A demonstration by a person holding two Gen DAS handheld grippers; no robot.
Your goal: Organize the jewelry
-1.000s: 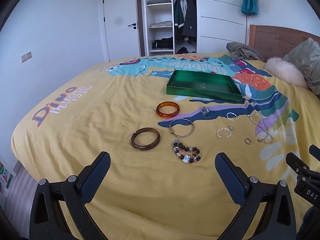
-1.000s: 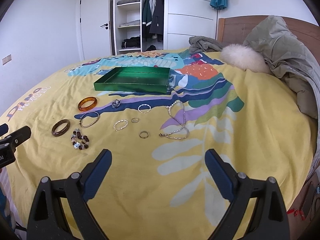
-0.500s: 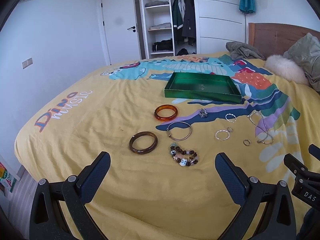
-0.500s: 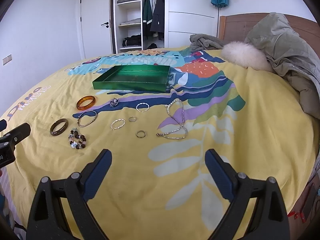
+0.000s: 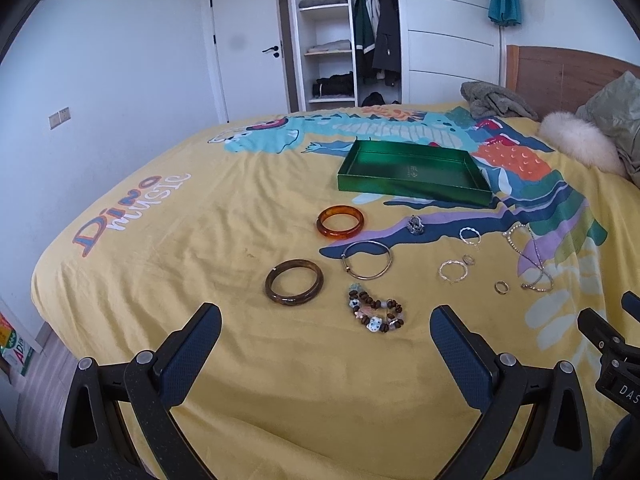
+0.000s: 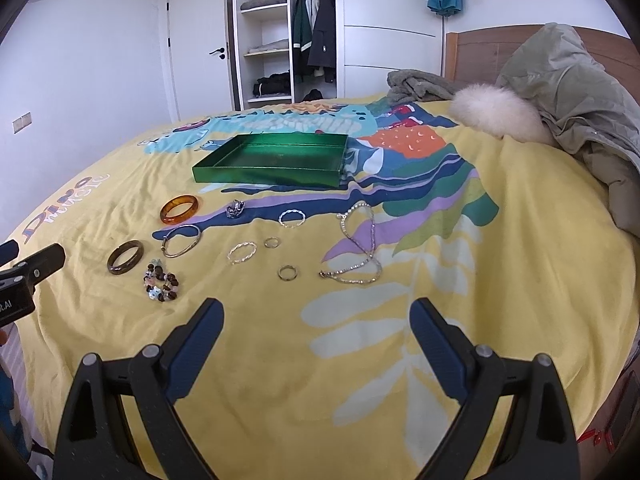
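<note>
On yellow bedspread (image 5: 168,264), jewelry near green tray (image 5: 412,190), L hand-held gripper (image 5: 326,334) & R hand-held gripper (image 6: 316,322) both spread wide, empty

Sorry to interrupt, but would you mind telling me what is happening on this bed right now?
A person holds two grippers above a yellow duvet, sorting jewelry. The left gripper and right gripper are both open and hold nothing. The green tray looks empty. An amber bangle, a dark brown bangle, a beaded bracelet, a pearl necklace and several rings lie loose on the duvet.
</note>
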